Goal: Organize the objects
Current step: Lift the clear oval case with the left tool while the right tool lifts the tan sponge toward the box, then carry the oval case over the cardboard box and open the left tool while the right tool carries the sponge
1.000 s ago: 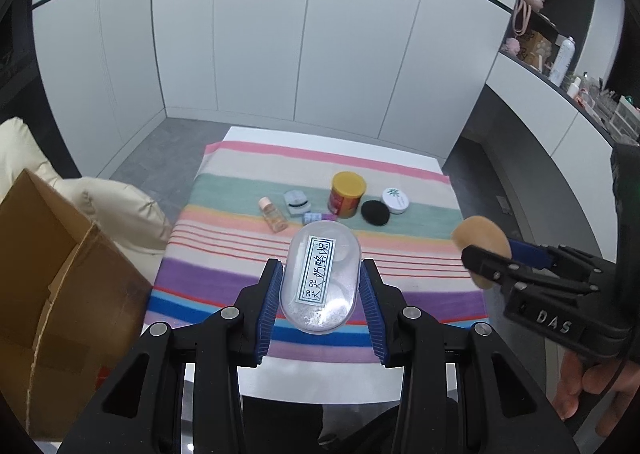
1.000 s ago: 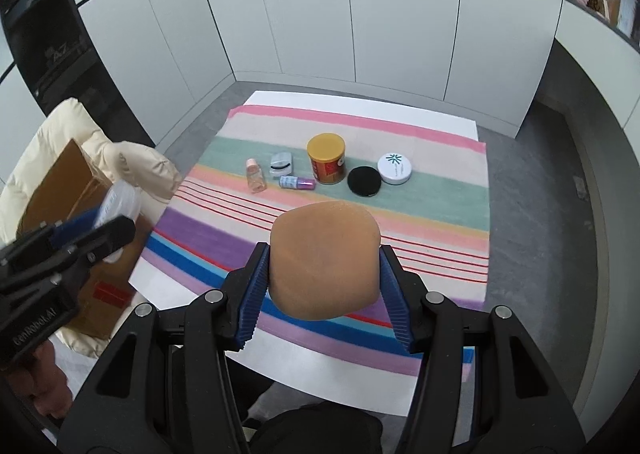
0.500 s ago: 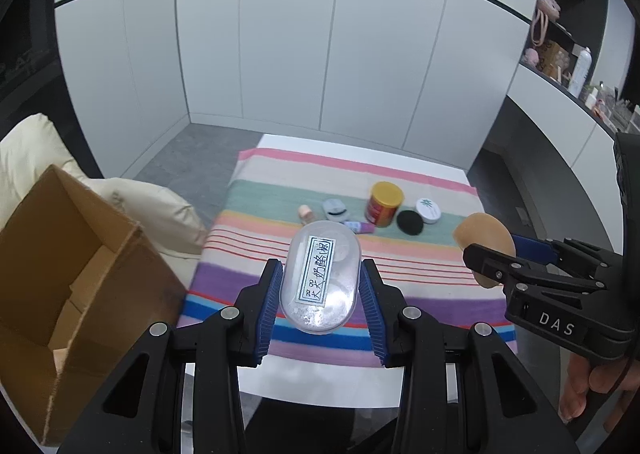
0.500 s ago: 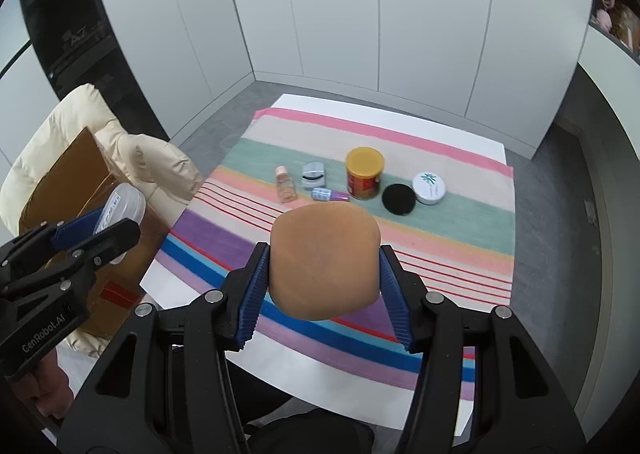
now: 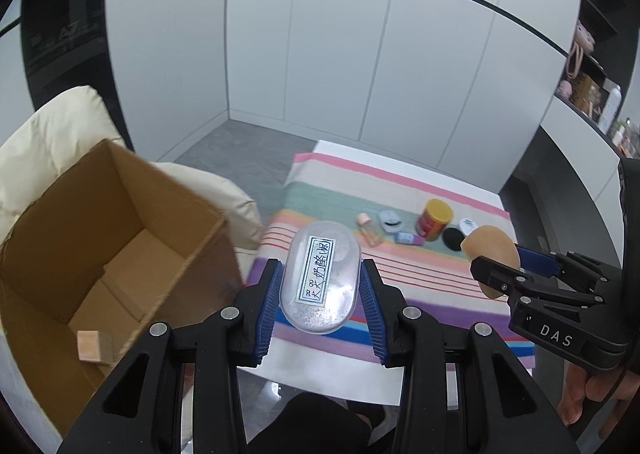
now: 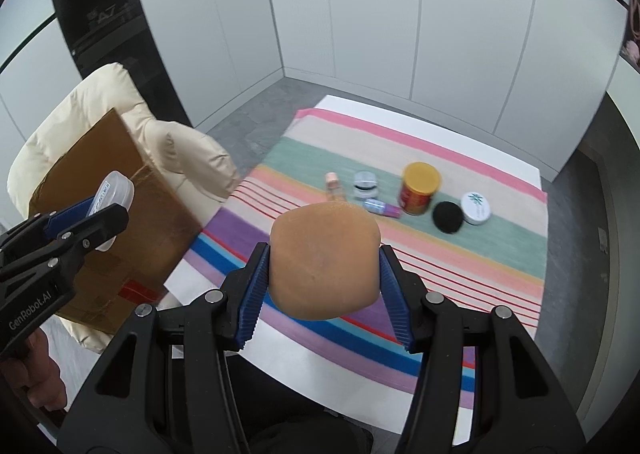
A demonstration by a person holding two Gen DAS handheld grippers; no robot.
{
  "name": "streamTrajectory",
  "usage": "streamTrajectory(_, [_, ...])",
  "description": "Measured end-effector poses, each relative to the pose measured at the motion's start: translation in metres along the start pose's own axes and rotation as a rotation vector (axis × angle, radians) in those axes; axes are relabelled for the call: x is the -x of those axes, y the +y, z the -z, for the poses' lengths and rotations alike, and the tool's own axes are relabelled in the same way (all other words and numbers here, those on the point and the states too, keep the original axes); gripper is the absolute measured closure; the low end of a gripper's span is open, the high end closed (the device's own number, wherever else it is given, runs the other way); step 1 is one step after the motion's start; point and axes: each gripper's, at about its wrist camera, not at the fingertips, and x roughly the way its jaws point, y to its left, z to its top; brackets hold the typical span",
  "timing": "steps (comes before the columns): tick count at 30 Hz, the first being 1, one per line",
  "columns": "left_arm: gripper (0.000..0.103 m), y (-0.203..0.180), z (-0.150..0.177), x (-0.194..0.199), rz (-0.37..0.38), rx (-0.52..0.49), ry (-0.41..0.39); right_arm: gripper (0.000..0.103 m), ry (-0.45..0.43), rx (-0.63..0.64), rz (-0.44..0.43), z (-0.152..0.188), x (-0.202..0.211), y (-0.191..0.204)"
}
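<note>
My left gripper (image 5: 320, 290) is shut on a clear oval plastic case (image 5: 320, 278) with a white label, held in the air near the table's front left corner. My right gripper (image 6: 324, 270) is shut on a tan makeup sponge (image 6: 324, 258); in the left wrist view the same sponge (image 5: 490, 250) shows at the right. An open cardboard box (image 5: 104, 238) stands to the left on a cream chair, with a small wooden block (image 5: 89, 346) inside. From the right wrist view the left gripper (image 6: 108, 206) with the case hangs over the box's side (image 6: 120, 222).
On the striped cloth (image 6: 400, 238) stand a small pink bottle (image 6: 334, 184), a clear round pot (image 6: 365, 184), a purple vial (image 6: 382, 208), a yellow-lidded red jar (image 6: 418, 192), a black puff (image 6: 448, 216) and a white round compact (image 6: 475, 208). A cream chair (image 6: 120, 110) holds the box.
Both grippers have swung to the left with their loads still gripped. The cardboard box has come further into view and its inside now shows in the left wrist view.
</note>
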Motion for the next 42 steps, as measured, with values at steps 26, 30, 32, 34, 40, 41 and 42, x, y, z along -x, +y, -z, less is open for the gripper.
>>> streamTrajectory(26, [0.063, 0.134, 0.034, 0.052, -0.187, 0.191, -0.03, 0.047, -0.002, 0.205, -0.15, -0.015, -0.02, 0.149])
streamTrajectory(30, [0.063, 0.152, 0.041, 0.06, -0.21, 0.197, -0.044, 0.047, 0.0, 0.244, -0.176, -0.014, -0.023, 0.178])
streamTrajectory(32, [0.063, 0.159, 0.042, 0.063, -0.213, 0.206, -0.044, 0.047, -0.002, 0.26, -0.189, -0.013, -0.022, 0.19])
streamTrajectory(34, [0.063, 0.165, 0.046, 0.066, -0.224, 0.21, -0.046, 0.047, -0.004, 0.275, -0.197, -0.011, -0.022, 0.199])
streamTrajectory(40, [0.017, 0.17, 0.053, 0.075, -0.304, 0.163, -0.09, 0.047, 0.002, 0.331, -0.226, -0.006, -0.023, 0.228])
streamTrajectory(41, [0.002, 0.17, 0.055, 0.079, -0.322, 0.158, -0.112, 0.047, -0.001, 0.337, -0.229, -0.005, -0.022, 0.232])
streamTrajectory(42, [0.0, 0.17, 0.058, 0.086, -0.342, 0.154, -0.145, 0.047, -0.004, 0.342, -0.235, -0.005, -0.021, 0.237])
